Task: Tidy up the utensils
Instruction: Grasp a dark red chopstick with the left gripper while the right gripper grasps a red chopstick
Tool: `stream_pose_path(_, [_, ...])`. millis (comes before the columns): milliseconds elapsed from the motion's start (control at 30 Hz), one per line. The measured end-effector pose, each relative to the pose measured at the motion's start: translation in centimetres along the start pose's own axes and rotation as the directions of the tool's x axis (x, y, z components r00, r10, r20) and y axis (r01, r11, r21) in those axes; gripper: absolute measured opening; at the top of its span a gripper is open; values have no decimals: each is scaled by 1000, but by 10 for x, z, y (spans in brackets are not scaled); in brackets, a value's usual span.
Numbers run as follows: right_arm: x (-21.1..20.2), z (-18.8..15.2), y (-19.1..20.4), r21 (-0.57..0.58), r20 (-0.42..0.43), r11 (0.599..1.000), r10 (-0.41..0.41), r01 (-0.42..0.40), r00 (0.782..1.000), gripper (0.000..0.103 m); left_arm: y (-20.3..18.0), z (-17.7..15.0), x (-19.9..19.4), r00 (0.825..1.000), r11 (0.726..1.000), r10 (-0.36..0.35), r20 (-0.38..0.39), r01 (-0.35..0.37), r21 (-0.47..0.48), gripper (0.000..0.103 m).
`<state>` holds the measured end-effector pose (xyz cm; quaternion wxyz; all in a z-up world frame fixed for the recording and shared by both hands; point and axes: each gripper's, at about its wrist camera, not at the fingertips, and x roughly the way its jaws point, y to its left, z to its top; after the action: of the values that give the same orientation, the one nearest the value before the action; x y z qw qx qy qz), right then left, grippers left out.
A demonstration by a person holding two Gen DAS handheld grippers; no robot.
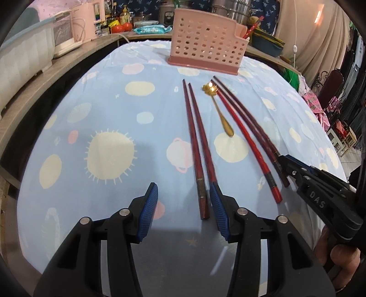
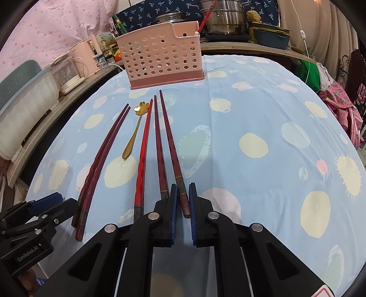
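Several dark red chopsticks [image 1: 197, 146] and a gold flower-bowled spoon [image 1: 219, 109] lie on the blue patterned tablecloth [image 1: 109, 118]. A pink perforated utensil holder [image 1: 205, 38] stands at the far side and holds one red chopstick [image 2: 205, 16]. My left gripper [image 1: 184, 198] is open, low over the near ends of the left chopstick pair. My right gripper [image 2: 183, 194] has its jaws narrowed around the butt of the rightmost chopstick [image 2: 170, 137], which still lies on the cloth; it also shows in the left wrist view [image 1: 286, 164].
A wooden counter [image 1: 68, 59] curves around the table's far side with a pink kettle [image 2: 83, 57], white tubs, bottles, tomatoes and steel pots [image 2: 224, 18]. A chair [image 2: 356, 68] and pink clothes stand to the right.
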<state>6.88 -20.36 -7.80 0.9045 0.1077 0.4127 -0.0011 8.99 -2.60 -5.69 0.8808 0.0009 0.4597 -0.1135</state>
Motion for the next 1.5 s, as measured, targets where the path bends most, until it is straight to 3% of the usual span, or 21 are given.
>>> stream_pose_path(300, [0,-1,0,1,1,1000,1,-1,1000,9,0,-3,1,1000,1000,19,10,-19,13,43])
stream_pose_path(700, [0,-2,0,1,1,1000,1,-1,1000,9,8,-3,1,1000,1000,15,19,-15,3,9])
stream_pose_path(1133, [-8,-2,-4,18,9,1000,8,-8,1000,8,15,3,-8,1000,1000,-6,23,6,-22,7])
stream_pose_path(1500, [-48,23,-11,42,113,999,26,-31,993,7,22,24,-38,995,999,-7,103,12,-40,7])
